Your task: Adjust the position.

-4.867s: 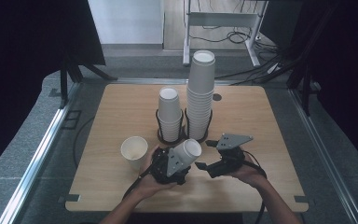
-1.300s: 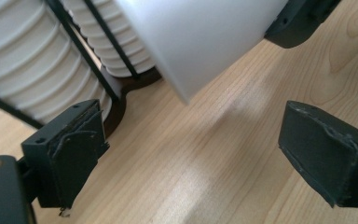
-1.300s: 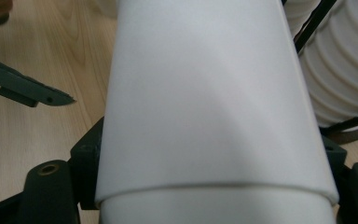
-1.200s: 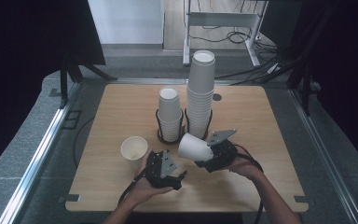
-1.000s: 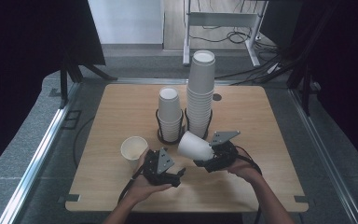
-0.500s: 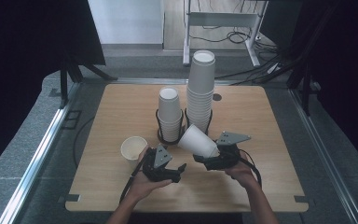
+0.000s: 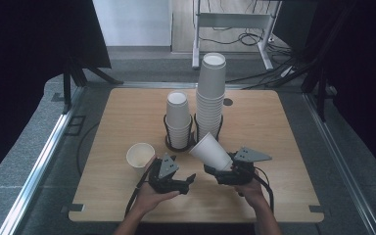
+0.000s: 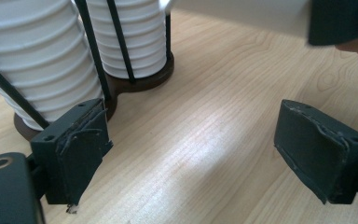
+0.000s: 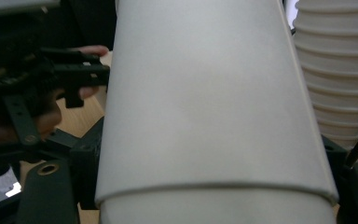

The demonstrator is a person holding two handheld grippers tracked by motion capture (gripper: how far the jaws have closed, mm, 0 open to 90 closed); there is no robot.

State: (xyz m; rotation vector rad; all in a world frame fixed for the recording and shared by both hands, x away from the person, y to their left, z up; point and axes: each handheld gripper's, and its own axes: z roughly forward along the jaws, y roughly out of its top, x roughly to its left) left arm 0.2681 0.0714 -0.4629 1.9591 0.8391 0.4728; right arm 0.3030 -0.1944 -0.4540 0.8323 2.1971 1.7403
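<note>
You work at a light wooden table (image 7: pixel 127 117) on grey carpet (image 7: pixel 34 142), a white metal frame (image 7: pixel 235 22) and cables (image 7: pixel 225 36) beyond.

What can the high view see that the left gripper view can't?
High view: the whole table, a loose cup standing open side up, and the right tool gripping a tilted cup.
Left gripper view: the left tool up close. Its worn pads are apart with nothing between them, and its jaws have just been closing.
Both: the two stacks of cups in their wire holder on the wood.
</note>
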